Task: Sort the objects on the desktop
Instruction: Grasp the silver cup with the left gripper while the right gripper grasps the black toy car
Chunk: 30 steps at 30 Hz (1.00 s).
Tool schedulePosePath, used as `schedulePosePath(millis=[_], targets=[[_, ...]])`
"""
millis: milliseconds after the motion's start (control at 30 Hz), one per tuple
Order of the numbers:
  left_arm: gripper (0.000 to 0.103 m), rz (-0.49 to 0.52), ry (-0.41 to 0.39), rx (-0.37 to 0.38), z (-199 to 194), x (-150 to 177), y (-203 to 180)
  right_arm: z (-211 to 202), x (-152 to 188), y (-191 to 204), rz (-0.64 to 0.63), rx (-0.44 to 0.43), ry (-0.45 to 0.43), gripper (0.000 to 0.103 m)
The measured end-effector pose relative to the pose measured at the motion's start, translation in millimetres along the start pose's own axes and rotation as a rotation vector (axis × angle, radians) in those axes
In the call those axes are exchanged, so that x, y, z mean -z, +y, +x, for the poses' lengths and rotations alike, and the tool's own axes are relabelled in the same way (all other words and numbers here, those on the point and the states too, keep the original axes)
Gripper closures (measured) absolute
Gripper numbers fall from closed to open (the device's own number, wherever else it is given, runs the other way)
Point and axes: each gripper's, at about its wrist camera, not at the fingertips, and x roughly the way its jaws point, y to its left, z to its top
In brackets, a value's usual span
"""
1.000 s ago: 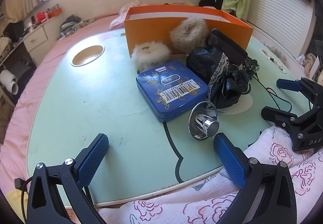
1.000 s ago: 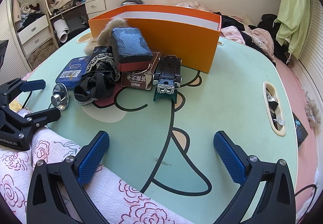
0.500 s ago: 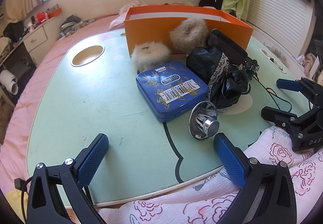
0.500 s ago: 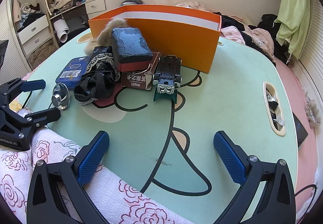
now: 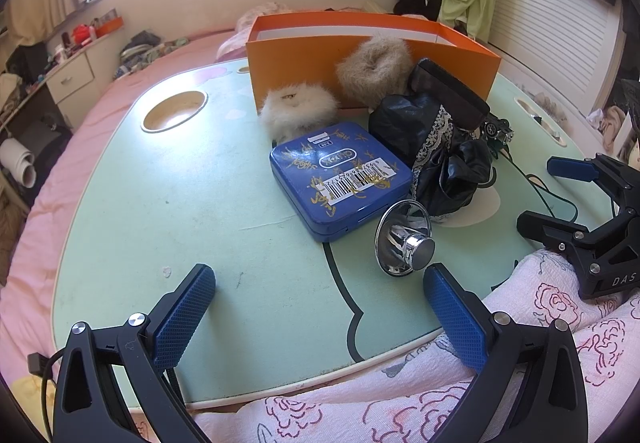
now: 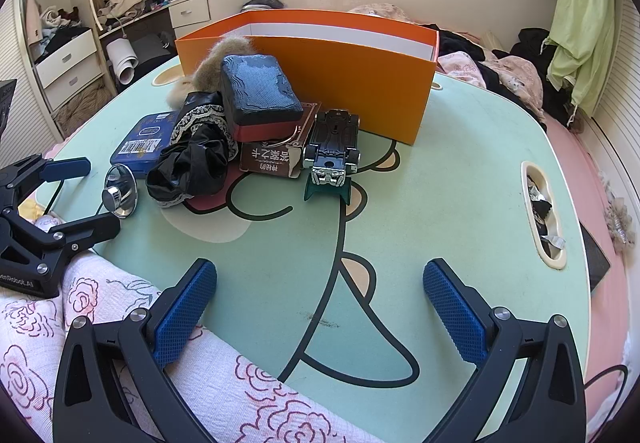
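Item: chrome reflector cup (image 5: 404,239), on the table (image 5: 160,203) just ahead of my left gripper (image 5: 320,307), nearer it than my right gripper (image 6: 320,303); both gape wide, holding nothing, orange box (image 5: 360,55) beyond.

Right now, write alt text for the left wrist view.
The open left gripper hovers at the near edge of a pale green cartoon-print table, facing a blue rectangular tin and a shiny chrome knob. Behind them sit two fluffy fur scrunchies, crumpled black fabric and an open orange cardboard box.
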Motion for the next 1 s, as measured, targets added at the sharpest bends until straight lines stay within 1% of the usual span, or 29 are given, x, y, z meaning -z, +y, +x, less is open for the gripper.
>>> schedulePosePath(millis=[67,133,200,233,267,300,333,367,400,433,467,633,767,833,900,1000], targets=[[0.001,-0.004,-0.012,0.016,-4,0,-1,0,0,0,0.000,0.000,0.000,0.000],[0.016,0.000,-0.034,0.065,-9,-1,-2,0,0,0,0.000,0.000,0.000,0.000],[0.023,0.021,-0.056,0.104,-13,-3,-7,0,0,0,-0.001,0.000,-0.001,0.000],[0.030,0.038,-0.060,0.116,-14,-5,-11,0,0,0,-0.001,0.000,-0.001,0.000],[0.033,0.054,-0.060,0.127,-14,-7,-15,0,0,0,-0.001,0.000,-0.001,0.000],[0.040,0.070,-0.056,0.138,-12,-9,-19,0,0,0,-0.001,0.000,-0.001,0.000],[0.044,0.082,-0.049,0.146,-10,-11,-22,0,0,0,-0.001,0.000,-0.001,0.000],[0.051,0.091,-0.037,0.153,-7,-14,-25,0,0,0,-0.001,0.000,-0.003,0.000],[0.063,0.098,-0.027,0.156,-4,-16,-27,-1,0,1,0.000,0.000,-0.004,0.000],[0.067,0.106,-0.027,0.154,-2,-17,-29,-1,0,1,0.003,0.001,-0.005,0.000],[0.076,0.116,-0.027,0.157,-2,-18,-32,-2,0,0,0.007,0.005,-0.007,0.000],[0.076,0.113,-0.047,0.154,-3,-15,-34,-6,0,-9,0.064,-0.011,-0.026,0.000],[0.076,0.112,-0.066,0.129,-4,-10,-36,-8,-12,-21,0.130,0.019,-0.046,0.001],[0.076,0.122,-0.073,0.113,-6,-8,-36,-7,-20,-22,0.133,0.027,-0.039,0.004],[0.076,0.125,-0.077,0.107,-7,-8,-36,-5,-29,-21,0.132,0.027,-0.040,0.012],[0.076,0.123,-0.077,0.109,-7,-7,-35,0,-41,-17,0.116,0.047,-0.046,0.016]])
